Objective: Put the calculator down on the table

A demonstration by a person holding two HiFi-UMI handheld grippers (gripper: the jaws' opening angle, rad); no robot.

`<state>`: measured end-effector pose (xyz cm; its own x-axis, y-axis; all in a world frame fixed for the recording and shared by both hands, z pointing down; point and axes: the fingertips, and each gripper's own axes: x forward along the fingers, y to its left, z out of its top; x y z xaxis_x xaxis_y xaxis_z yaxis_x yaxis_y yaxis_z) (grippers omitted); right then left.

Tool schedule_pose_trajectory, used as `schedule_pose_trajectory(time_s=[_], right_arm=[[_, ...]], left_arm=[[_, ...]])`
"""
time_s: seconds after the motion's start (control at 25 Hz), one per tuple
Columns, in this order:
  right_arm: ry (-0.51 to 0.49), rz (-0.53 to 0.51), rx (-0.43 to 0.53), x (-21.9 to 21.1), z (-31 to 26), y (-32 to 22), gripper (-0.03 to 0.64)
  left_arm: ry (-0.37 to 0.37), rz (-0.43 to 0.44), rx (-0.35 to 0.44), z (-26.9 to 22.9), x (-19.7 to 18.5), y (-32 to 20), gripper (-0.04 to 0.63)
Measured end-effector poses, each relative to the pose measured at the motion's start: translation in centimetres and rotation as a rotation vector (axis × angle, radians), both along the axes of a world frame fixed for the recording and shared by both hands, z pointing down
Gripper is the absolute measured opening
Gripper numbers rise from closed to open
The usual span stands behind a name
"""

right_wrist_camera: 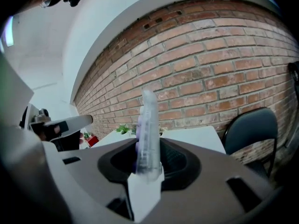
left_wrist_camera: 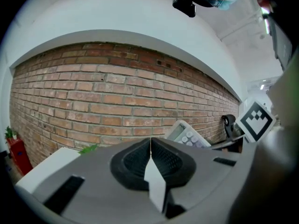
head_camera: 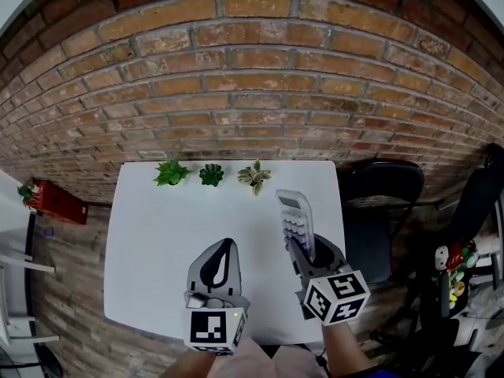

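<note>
Right tool (head_camera: pixel 298 252) clamped on calculator (head_camera: pixel 297 221), held over desk (head_camera: pixel 157 235) right edge; left tool (head_camera: pixel 224 252) closed, empty.

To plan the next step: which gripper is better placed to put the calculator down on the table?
Right. The right gripper holds the calculator edge-on between its jaws, over the white table. The left gripper is shut and empty.

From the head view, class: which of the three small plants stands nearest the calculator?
The rightmost plant, the one with pale, cream-streaked leaves. The middle plant and left plant are solid green and stand farther from the calculator.
</note>
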<state>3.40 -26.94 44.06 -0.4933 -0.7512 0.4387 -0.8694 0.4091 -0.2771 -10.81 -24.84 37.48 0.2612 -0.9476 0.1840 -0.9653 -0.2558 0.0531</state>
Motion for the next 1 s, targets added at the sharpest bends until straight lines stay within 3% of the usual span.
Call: schedule_pose_trajectory(time_s=[0.44, 1.0], right_arm=[[0.027, 0.025, -0.193, -1.3, 8.4, -0.2, 0.130], [-0.026, 0.067, -0.331, -2.5, 13.3, -0.6, 0.132]], left_arm=[[0.006, 0.047, -0.107, 4.4, -1.0, -1.8, 0.014], [0.015, 0.057, -0.190, 8.3, -2.5, -3.9, 0.014]])
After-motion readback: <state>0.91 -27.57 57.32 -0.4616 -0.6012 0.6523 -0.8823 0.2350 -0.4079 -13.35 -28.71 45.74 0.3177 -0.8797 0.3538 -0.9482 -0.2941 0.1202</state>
